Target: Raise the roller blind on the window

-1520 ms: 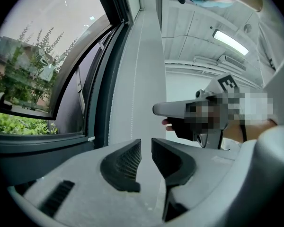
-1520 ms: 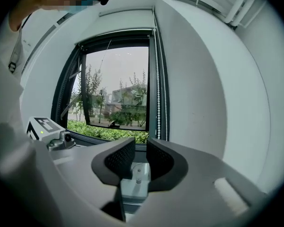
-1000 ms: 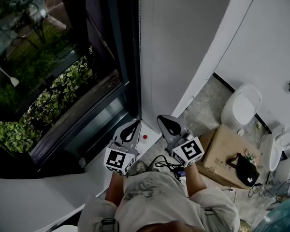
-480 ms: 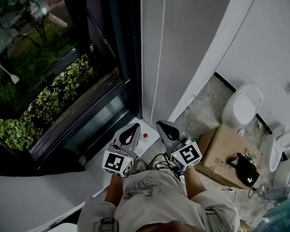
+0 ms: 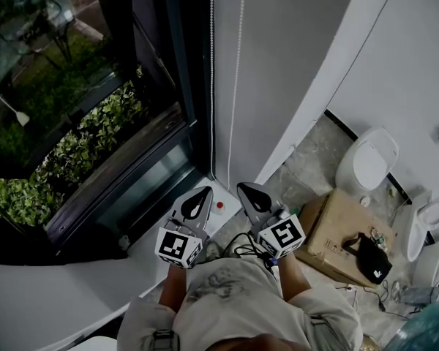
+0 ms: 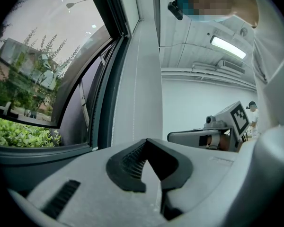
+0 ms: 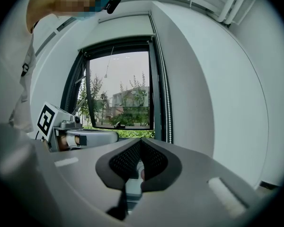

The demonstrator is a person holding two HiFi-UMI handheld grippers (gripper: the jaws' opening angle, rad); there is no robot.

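The window [image 5: 80,123] has a dark frame, and its glass shows bare in the right gripper view [image 7: 120,89]. No blind fabric is visible over it. A white bead chain [image 5: 212,86] hangs in two strands along the frame's right side, seen also in the right gripper view [image 7: 168,103]. My left gripper [image 5: 199,196] and right gripper [image 5: 253,190] are held side by side above the sill, below the chain's lower end and apart from it. Both are shut with nothing between the jaws, as their own views show: left gripper [image 6: 146,143], right gripper [image 7: 141,143].
A white sill [image 5: 73,298] runs under the window, with a small red knob [image 5: 219,207] near the gripper tips. On the floor at the right lie a cardboard box [image 5: 336,229], a black pouch [image 5: 372,258], cables [image 5: 245,247] and a white toilet [image 5: 366,159].
Both grippers stay shut and keep their places. A second strand of the bead chain now shows against the white wall; one second ago only one strand showed.
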